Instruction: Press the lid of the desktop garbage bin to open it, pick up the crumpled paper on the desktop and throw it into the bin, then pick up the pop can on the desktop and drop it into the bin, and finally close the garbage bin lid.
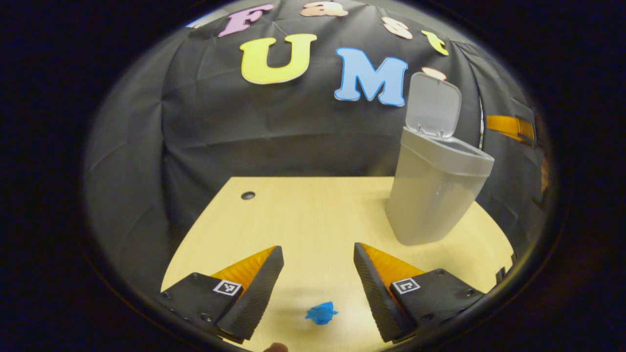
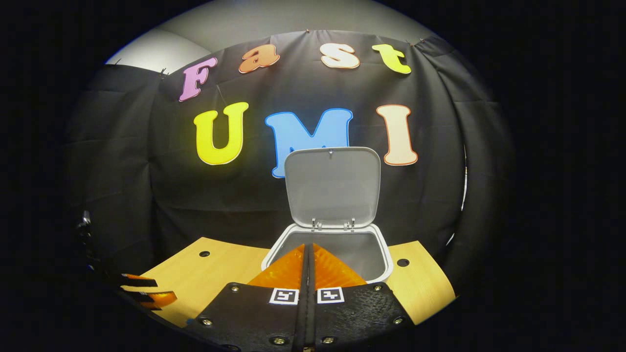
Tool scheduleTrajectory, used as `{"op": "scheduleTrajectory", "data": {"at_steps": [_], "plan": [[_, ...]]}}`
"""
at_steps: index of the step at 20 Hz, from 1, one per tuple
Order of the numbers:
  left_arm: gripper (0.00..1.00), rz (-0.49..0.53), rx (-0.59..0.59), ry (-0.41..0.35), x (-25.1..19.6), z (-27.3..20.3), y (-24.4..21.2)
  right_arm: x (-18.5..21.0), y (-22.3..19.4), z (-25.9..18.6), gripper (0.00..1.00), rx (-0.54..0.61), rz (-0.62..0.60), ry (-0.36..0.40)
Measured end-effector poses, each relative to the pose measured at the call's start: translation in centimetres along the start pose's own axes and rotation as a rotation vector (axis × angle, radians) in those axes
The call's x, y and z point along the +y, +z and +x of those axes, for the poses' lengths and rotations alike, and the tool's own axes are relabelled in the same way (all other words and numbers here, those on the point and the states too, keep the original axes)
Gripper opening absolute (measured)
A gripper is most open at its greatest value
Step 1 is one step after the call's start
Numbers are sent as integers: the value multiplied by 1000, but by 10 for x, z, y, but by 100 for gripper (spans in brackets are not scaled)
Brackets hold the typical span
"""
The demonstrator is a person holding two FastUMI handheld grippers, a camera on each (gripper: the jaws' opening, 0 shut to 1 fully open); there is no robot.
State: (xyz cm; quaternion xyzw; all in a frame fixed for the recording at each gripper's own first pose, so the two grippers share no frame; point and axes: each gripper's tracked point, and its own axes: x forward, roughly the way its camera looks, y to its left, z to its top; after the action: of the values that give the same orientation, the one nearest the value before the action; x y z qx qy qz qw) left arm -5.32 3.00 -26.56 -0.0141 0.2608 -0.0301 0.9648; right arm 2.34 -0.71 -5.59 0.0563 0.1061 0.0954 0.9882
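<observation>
Left gripper [image 1: 318, 254] above crumpled paper [image 1: 321, 313].

Light wood tabletop [image 1: 313, 215], pale grain, booth cloth behind far edge. Small round hole [image 1: 248, 195] near far left corner in left gripper view; right gripper view shows two such holes close to far edge. Grey bin [image 1: 430, 195] stands upright toward far right, lid [image 1: 433, 105] raised. Blue crumpled paper [image 1: 321, 313] lies near near edge, well apart from bin.
</observation>
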Motion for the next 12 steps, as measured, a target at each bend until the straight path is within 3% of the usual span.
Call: {"op": "scheduleTrajectory", "data": {"at_steps": [6, 8, 10, 11, 12], "plan": [[96, -17, 158, -43, -11, 24, -68, -3, -6, 2, 0, 22, 0, -6], [100, -21, 200, -42, -12, 31, -86, -4, -8, 1, 0, 28, -1, -9], [92, -26, 235, -39, -10, 34, -100, -6, -10, 1, 0, 33, 1, -15], [100, -30, 252, -36, -8, 36, -107, -8, -12, 1, 0, 37, 4, -18], [100, -33, 270, -34, -7, 38, -115, -9, -13, 1, 0, 41, 7, -21]]}}
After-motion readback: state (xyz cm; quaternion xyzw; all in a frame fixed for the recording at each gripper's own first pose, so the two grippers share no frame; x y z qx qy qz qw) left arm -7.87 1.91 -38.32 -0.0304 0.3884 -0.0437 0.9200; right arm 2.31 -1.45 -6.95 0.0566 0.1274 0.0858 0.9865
